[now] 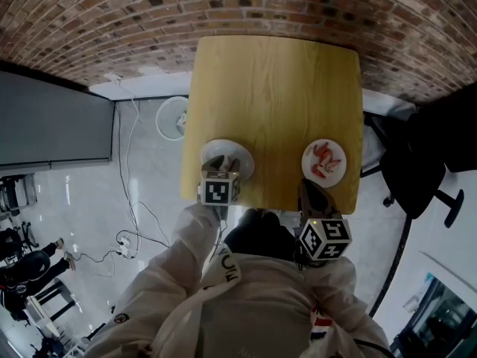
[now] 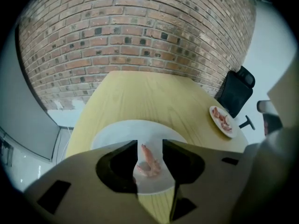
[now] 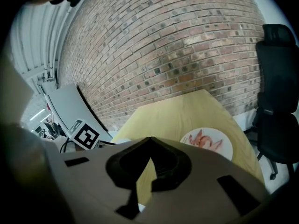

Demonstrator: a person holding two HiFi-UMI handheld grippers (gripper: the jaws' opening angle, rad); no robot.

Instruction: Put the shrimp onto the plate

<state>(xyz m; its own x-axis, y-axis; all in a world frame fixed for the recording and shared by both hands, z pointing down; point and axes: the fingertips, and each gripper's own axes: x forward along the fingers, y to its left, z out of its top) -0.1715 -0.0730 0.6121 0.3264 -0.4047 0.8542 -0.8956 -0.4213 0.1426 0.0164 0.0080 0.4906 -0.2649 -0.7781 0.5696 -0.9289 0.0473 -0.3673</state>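
Right gripper (image 3: 150, 141) is held pressed together, nothing in it. Left gripper (image 2: 149, 146) is spread over the left plate (image 2: 112, 130) — one shrimp (image 2: 148, 161) is seen lying on it between the jaws, unpinched. That placement is judged done. Further off, remaining shrimp (image 3: 205, 139) are left on the right plate (image 3: 223, 149) — likely still to be moved.

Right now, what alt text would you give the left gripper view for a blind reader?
The open jaws of the left gripper frame one pink shrimp lying on a white plate on a wooden table. A second plate with more shrimp sits at the table's right edge, before a brick wall.
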